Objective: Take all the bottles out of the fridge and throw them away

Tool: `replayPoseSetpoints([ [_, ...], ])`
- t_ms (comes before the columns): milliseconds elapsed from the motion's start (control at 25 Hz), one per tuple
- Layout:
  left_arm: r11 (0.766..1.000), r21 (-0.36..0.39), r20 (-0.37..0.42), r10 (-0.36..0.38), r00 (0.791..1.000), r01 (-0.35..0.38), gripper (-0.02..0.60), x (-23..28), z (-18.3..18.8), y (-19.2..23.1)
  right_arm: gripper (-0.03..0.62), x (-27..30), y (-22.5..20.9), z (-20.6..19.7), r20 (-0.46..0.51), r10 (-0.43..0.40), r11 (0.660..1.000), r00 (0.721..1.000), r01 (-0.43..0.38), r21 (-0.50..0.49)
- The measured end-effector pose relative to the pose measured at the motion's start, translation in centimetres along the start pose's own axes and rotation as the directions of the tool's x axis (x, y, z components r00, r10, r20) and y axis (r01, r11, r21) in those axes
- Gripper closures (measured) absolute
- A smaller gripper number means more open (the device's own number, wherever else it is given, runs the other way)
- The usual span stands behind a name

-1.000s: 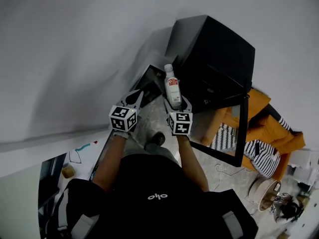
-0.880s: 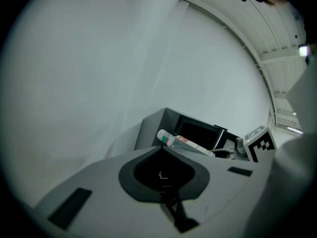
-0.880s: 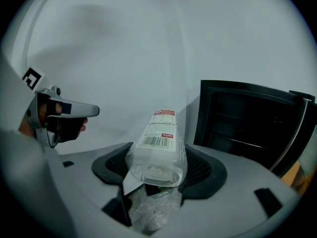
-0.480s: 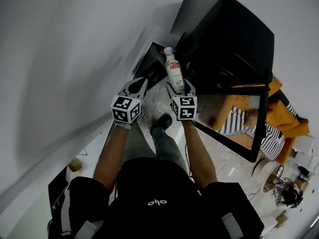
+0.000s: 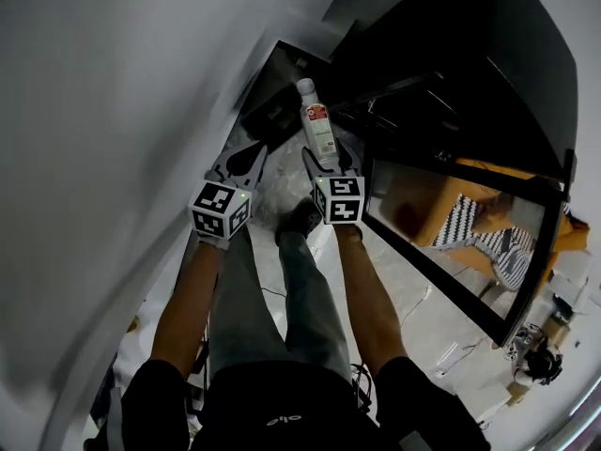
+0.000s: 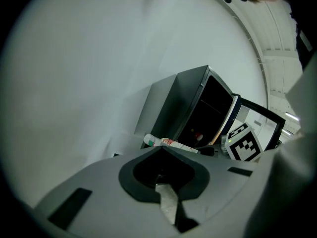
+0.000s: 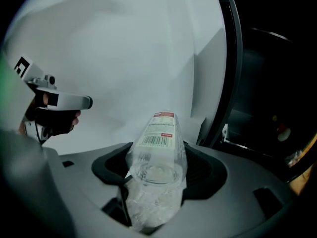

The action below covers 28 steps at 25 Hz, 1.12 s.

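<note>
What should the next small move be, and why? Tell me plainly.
Probably carry the bottle a little way forward, over the dark box by the wall, with the jaws kept closed. The right gripper clamps the clear bottle, which is outside the open fridge. The box, which may be the bin, lies just ahead of it. The left gripper is shut and empty.

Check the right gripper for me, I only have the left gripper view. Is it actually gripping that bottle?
Observer: Yes. The right gripper view shows the right gripper closed on the bottle, base toward the camera.
Operator: Anything in it?
Observer: Looks empty; that view sees clear plastic straight through the base.
Operator: What's ahead of it?
Observer: The head view shows a dark boxy container just beyond the cap end; whether it is a bin I cannot tell.
</note>
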<state>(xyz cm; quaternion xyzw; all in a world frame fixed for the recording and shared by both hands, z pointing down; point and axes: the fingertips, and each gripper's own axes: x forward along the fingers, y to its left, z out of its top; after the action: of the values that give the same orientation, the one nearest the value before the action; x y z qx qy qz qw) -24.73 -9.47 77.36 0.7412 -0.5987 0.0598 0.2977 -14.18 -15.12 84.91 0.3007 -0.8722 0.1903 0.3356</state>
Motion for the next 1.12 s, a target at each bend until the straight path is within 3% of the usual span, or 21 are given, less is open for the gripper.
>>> replayPoseSetpoints([
  [280, 1.000, -0.025, -0.051, 0.015, 0.999, -0.016, 0.575, 3.1, -7.7, 4.4, 0.279, 7.0, -0.4, -9.3, -0.089, 0.015, 0.999, 0.996, -0.011, 0.045],
  [520, 0.999, -0.043, -0.087, 0.018, 0.996, -0.022, 0.575, 3.8, -10.4, 5.7, 0.279, 10.9, 0.3, -14.9, -0.196, 0.046, 0.996, 0.979, -0.031, 0.079],
  [800, 0.999, -0.042, -0.104, 0.016, 0.994, -0.020, 0.575, 4.0, -10.6, 6.8, 0.279, 14.4, 1.9, -16.5, -0.281, 0.073, 0.996, 0.957, -0.054, 0.076],
  [1120, 0.999, -0.046, -0.113, 0.024, 0.993, -0.029, 0.575, 4.1, -10.3, 8.1, 0.278, 16.7, 3.2, -16.6, -0.296, 0.093, 0.993, 0.951, -0.067, 0.096],
])
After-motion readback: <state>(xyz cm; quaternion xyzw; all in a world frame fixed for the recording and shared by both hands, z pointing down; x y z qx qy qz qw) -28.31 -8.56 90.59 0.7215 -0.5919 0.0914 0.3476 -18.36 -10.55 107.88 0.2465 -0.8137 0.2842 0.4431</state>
